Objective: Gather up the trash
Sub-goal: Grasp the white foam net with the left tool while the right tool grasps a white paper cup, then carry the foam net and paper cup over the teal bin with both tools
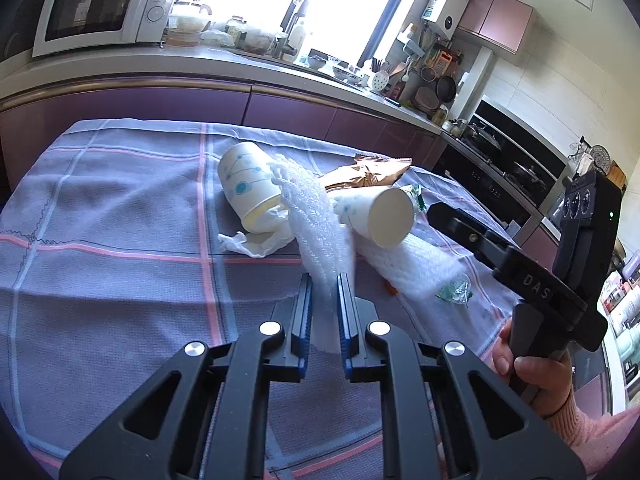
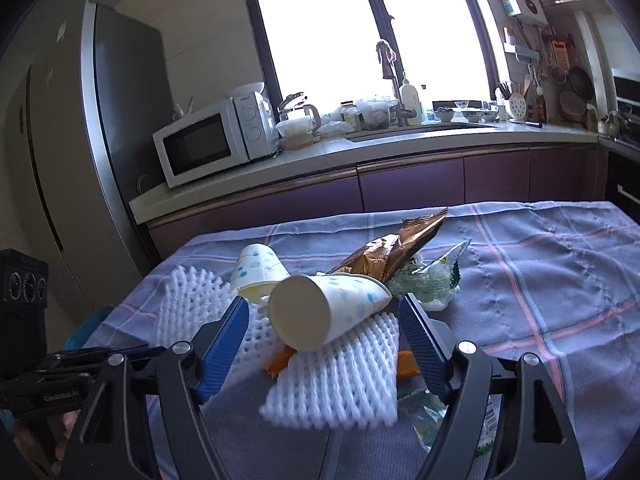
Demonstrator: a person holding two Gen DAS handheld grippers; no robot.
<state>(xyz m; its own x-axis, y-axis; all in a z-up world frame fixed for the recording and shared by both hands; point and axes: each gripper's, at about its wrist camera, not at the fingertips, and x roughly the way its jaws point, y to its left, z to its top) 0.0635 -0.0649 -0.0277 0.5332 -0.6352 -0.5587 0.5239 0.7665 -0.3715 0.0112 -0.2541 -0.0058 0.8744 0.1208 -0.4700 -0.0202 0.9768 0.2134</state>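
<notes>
My left gripper (image 1: 325, 280) is shut on a strip of white foam net (image 1: 316, 220), which stretches from the pads up towards the trash pile. Behind it a dotted paper cup (image 1: 244, 184) lies on its side over a crumpled tissue (image 1: 256, 240). A second paper cup (image 2: 320, 308) lies base-first between the blue pads of my right gripper (image 2: 322, 304), which stands open and does not touch the cup. That cup rests on another foam net (image 2: 340, 384). A gold snack bag (image 2: 396, 248) and a green-white wrapper (image 2: 432, 280) lie behind it.
The trash sits on a grey checked tablecloth (image 1: 120, 208). Orange scraps (image 2: 280, 364) peek out from under the foam. A hand (image 1: 532, 372) holds the right gripper's handle. Behind the table runs a purple kitchen counter (image 2: 400, 184) with a microwave (image 2: 212, 144).
</notes>
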